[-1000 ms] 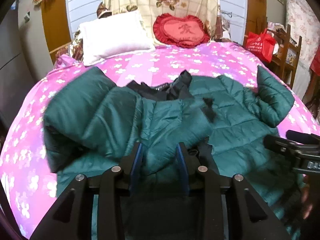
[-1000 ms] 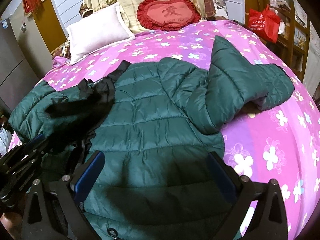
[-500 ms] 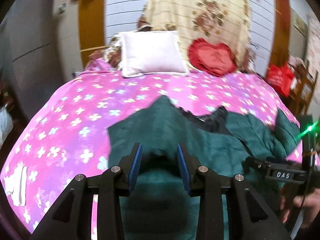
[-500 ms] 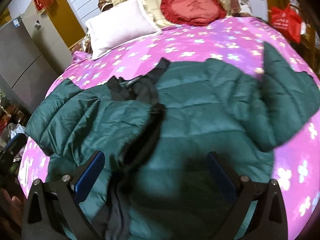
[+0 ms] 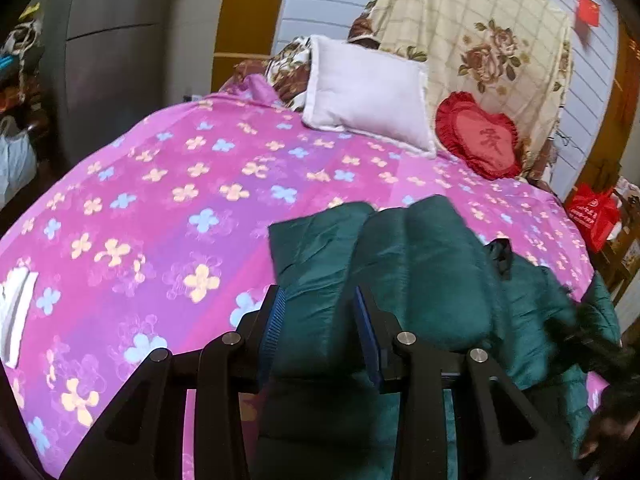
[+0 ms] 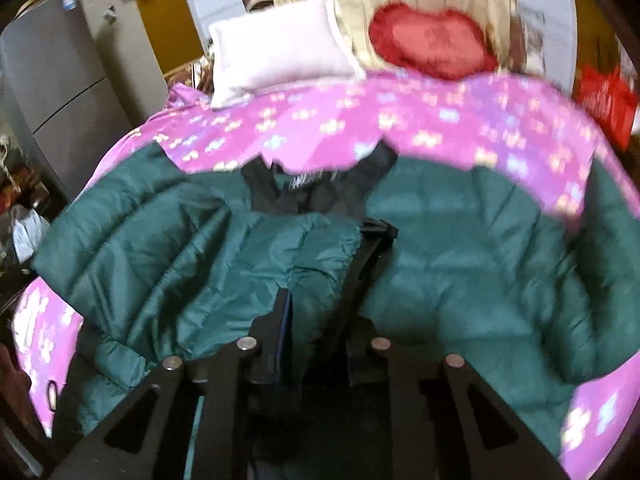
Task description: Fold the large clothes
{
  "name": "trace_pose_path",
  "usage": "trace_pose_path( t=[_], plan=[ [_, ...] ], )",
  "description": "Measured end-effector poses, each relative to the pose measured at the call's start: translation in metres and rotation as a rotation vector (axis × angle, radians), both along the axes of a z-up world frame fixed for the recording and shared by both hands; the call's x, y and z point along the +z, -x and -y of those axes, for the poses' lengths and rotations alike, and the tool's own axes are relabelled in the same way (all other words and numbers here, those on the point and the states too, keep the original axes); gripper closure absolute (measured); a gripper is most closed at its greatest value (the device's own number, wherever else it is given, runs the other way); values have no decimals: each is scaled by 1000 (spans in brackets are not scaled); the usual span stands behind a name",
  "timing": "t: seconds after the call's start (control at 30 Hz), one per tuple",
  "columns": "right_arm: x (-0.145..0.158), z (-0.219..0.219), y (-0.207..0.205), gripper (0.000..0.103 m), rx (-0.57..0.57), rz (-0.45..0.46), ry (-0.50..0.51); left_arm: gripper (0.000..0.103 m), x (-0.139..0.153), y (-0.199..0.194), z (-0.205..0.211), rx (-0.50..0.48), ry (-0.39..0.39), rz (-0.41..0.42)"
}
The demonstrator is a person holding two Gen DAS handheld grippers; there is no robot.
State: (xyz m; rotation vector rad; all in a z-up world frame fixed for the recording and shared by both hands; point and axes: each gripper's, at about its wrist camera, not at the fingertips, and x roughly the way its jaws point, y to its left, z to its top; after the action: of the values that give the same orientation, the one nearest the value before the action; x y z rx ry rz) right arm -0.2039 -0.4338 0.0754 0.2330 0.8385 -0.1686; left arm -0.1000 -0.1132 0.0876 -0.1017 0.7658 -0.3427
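1. Nearest, the left gripper [image 5: 320, 320] pinches a thick fold of the green padded jacket [image 6: 460, 280], probably to carry that side across.
2. The right gripper [image 6: 320, 320] is pressed shut on the jacket's front edge beside the black lining [image 6: 308, 196].
3. The jacket lies spread on the pink flowered bedspread [image 5: 160, 200].
4. Beyond, the white pillow [image 5: 368, 92] and red heart cushion [image 5: 478, 140]; the right view is blurred, and the hem is cut off.

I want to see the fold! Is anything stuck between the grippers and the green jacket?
No. Both grippers already pinch the green jacket: the left gripper has a padded fold between its fingers, and the right gripper is shut on fabric near the front opening.
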Motion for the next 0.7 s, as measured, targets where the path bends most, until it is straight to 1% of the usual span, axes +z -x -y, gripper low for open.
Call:
trace_pose_path(
  t=[0.1,0.23,0.33,0.47,0.53,0.7],
  plan=[
    [19,6,5,84,-6,35,56,87,-9,-3,3,-4,-9,-19],
    [34,20,7,85,-24,49,78,87,-14,-2,6,-15,-28,-18],
    [43,32,11,85,-49,61,90,87,-16,-3,4,-21,-22,-23],
    [51,48,16,85,-88,70,108,87,-16,-6,0,-8,-9,-24],
    [53,56,18,86,-114,59,130,87,-17,-8,-4,3,0,-30],
    [51,72,22,88,-157,43,166,87,-19,-14,-12,35,7,-32]
  ],
)
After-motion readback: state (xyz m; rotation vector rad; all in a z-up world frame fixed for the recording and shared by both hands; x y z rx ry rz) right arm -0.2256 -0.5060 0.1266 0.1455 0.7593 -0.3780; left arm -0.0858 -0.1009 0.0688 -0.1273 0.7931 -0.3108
